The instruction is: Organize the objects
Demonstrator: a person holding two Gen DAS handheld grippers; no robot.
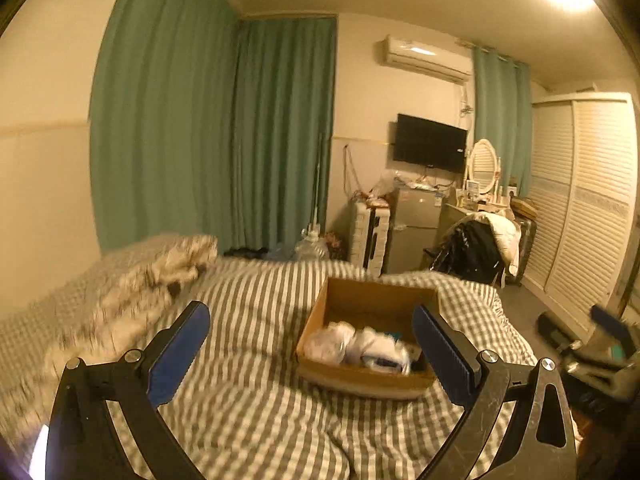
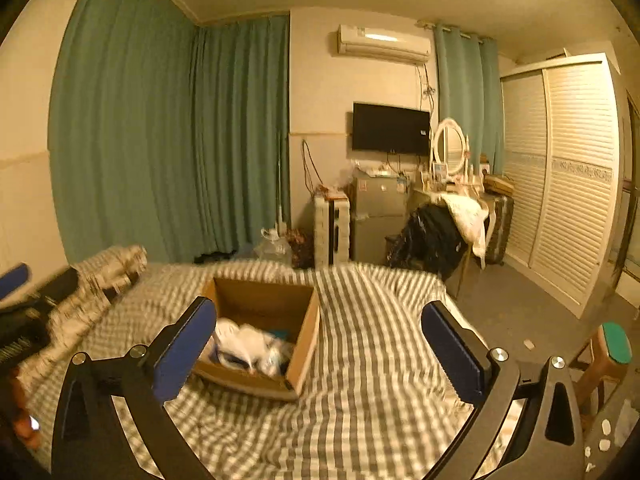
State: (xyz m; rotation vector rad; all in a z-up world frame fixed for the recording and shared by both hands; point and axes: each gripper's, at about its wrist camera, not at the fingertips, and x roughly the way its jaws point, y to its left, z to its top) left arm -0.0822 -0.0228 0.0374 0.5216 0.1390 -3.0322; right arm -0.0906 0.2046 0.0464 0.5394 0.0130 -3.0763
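An open cardboard box (image 1: pixel 340 376) sits on the striped bed; it also shows in the right wrist view (image 2: pixel 308 336). White bundled items (image 1: pixel 360 346) with a bit of teal lie inside it, also seen in the right wrist view (image 2: pixel 248 346). My left gripper (image 1: pixel 312 340) is open and empty, above the bed just short of the box. My right gripper (image 2: pixel 320 340) is open and empty, with the box behind its left finger. The right gripper appears at the right edge of the left wrist view (image 1: pixel 600 344); the left gripper appears at the left edge of the right wrist view (image 2: pixel 16 300).
The bed (image 1: pixel 248 412) has a grey-and-white striped cover and pillows (image 1: pixel 152 268) at the left. Beyond it stand green curtains, a small fridge (image 1: pixel 416 228), a chair with clothes (image 1: pixel 480 248), a dressing table and a louvred wardrobe (image 2: pixel 568 184). A stool (image 2: pixel 608 356) stands on the floor at the right.
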